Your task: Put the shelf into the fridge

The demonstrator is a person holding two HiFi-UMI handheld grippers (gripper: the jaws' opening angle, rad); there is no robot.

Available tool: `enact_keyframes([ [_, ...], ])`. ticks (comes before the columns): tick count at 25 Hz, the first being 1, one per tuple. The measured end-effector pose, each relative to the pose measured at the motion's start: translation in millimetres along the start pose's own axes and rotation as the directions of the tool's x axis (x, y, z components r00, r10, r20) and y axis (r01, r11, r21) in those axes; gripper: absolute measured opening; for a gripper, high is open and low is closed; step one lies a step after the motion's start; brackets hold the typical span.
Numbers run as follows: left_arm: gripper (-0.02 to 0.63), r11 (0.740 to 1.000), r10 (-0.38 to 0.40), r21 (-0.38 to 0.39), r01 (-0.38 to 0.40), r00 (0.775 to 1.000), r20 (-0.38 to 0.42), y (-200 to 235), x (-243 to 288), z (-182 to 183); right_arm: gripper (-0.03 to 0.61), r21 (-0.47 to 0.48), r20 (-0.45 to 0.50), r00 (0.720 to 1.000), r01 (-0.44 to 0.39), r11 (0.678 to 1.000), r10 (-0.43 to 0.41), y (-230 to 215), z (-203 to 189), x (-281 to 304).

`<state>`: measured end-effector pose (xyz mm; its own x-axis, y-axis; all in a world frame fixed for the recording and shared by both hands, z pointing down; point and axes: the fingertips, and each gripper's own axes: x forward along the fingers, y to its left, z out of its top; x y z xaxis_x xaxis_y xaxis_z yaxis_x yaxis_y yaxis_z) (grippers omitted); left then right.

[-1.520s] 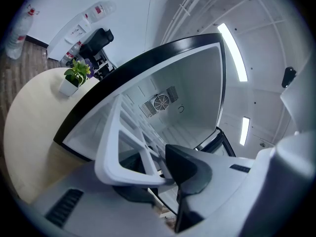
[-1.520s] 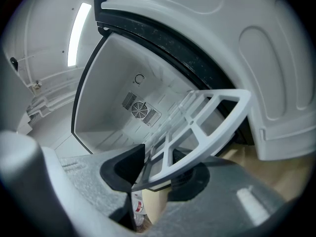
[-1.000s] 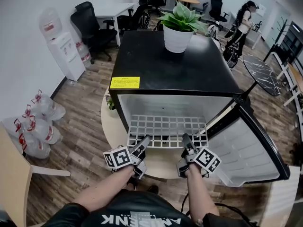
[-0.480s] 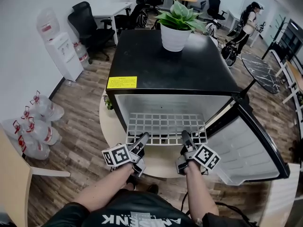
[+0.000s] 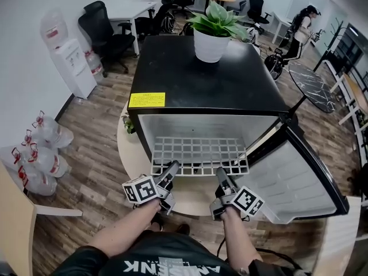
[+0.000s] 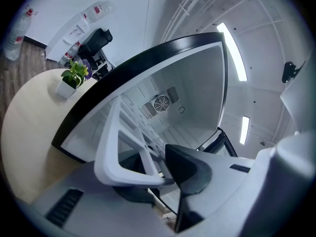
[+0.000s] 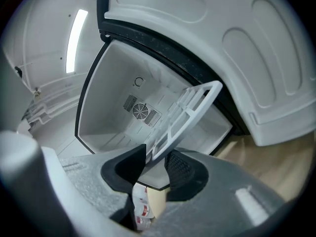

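1. Shelf (image 5: 198, 154): the white grid is being held flat in the open front of the fridge (image 5: 207, 85), roughly mid-height in the white cavity.
2. Its long axis is being kept side to side across the opening. The short axis is being pointed into the cavity, with the front rail towards the person.
3. Its rear edge is being hidden under the black top of the fridge. How far in it reaches, and whether its ends are being carried on side ledges, cannot be told.
4. Left gripper (image 5: 172, 167): it is being clamped on the front rail near the shelf's left end. In the left gripper view (image 6: 158, 169) the rail (image 6: 116, 142) is being pinched between the dark pads, and one pad is being largely covered by it.
5. Right gripper (image 5: 220, 173): it is being closed on the front rail near the right end. In the right gripper view (image 7: 155, 164) the shelf (image 7: 185, 110) is being seen edge-on, running down between the pads.
6. Door (image 5: 299, 177): it is being held wide open at the right.
7. Potted plant (image 5: 210, 43): it is being carried on the fridge top.
8. Forearms: they are being cut off at the bottom of the head view.
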<state>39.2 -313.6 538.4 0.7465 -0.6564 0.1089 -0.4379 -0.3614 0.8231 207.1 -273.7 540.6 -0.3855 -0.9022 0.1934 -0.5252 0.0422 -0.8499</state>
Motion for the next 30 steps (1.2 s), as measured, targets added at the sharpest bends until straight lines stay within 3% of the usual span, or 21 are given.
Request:
enact_keyframes([
  [4,0.084,1.000,0.016,0.016,-0.016,1.000,-0.002,1.1,0.0,-2.9,0.115,-0.034,-0.011,1.000,0.011,0.999,-0.012,-3.6,5.0,-3.1],
  [7,0.083,1.000,0.007,0.005,-0.007,1.000,-0.009,1.1,0.1,-1.1,0.109,0.032,-0.009,1.000,-0.006,0.999,0.006,-0.1,1.9,1.5],
  [11,0.083,1.000,0.005,0.009,-0.005,1.000,-0.011,2.4,-0.8,-0.2,0.098,0.047,-0.016,1.000,-0.006,0.999,0.007,-0.5,1.7,6.0],
  [16,0.081,0.999,-0.044,0.012,0.044,0.999,0.004,-0.1,0.8,-0.3,0.094,-0.010,-0.036,0.999,0.019,1.000,-0.019,-5.2,7.5,7.0],
  [21,0.074,0.997,-0.067,-0.027,0.067,0.998,0.008,6.4,1.5,-1.9,0.095,0.044,-0.045,0.999,0.003,0.999,-0.001,-4.7,2.2,11.8],
  [25,0.072,0.991,-0.097,-0.097,0.097,0.995,0.005,1.6,1.7,-3.4,0.095,-0.039,-0.035,0.999,0.024,0.999,-0.025,-2.9,6.6,9.9],
  [30,0.072,0.989,-0.105,-0.106,0.105,0.994,0.005,-0.1,3.2,-3.5,0.095,-0.008,-0.016,1.000,0.018,1.000,-0.018,-1.8,7.8,11.2],
])
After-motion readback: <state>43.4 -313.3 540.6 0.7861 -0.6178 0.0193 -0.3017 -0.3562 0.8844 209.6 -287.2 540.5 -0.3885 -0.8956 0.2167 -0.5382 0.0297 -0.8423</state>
